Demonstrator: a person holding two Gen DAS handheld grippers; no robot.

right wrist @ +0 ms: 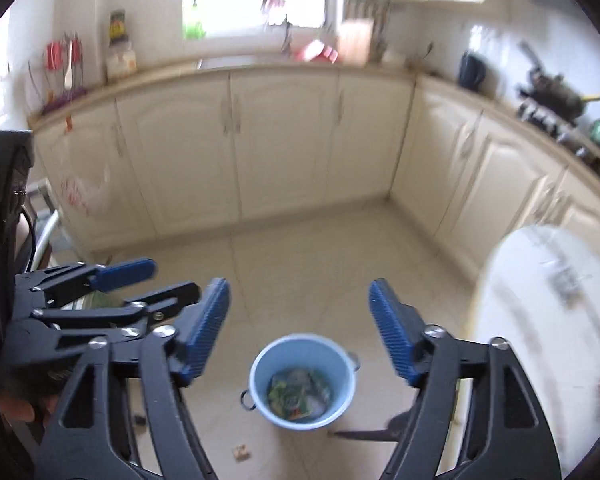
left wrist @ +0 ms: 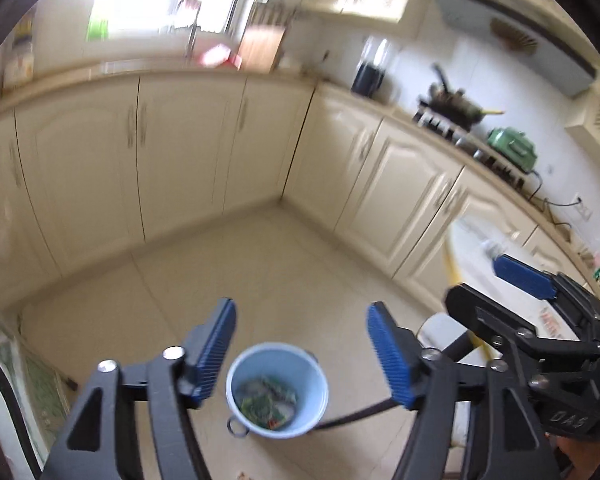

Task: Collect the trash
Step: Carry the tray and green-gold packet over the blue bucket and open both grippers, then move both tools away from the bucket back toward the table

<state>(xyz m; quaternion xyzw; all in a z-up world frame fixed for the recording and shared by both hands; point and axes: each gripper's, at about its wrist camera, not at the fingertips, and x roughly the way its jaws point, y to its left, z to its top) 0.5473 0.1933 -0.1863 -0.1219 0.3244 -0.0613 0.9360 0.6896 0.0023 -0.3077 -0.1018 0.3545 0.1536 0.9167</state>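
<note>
Both grippers are held high above the kitchen floor with nothing between their fingers, and the blur across both views suggests they are being carried rather than parked. The left gripper is seen with its blue ribbed pads spread wide, and the right gripper is likewise spread and empty; each is also caught from the side in the other's view, where the same open stance is shown. The light blue bucket is framed below and ahead of the fingers, almost centred in the gap between the pads of each tool, which is judged to be why they are aimed downward: the bucket appears to serve as the trash container, and it is kept in sight as the place where collected items are to be dropped. It stands upright on the pale floor tiles, well apart from the cream cabinets farther ahead. It is a round pail with a small ring handle on its near-left side, and crumpled wrappers in green, grey and red are seen at its bottom, filling it only shallowly. A small brownish scrap lies on the tiles just left of the bucket and is judged a likely item yet to be gathered.
</note>
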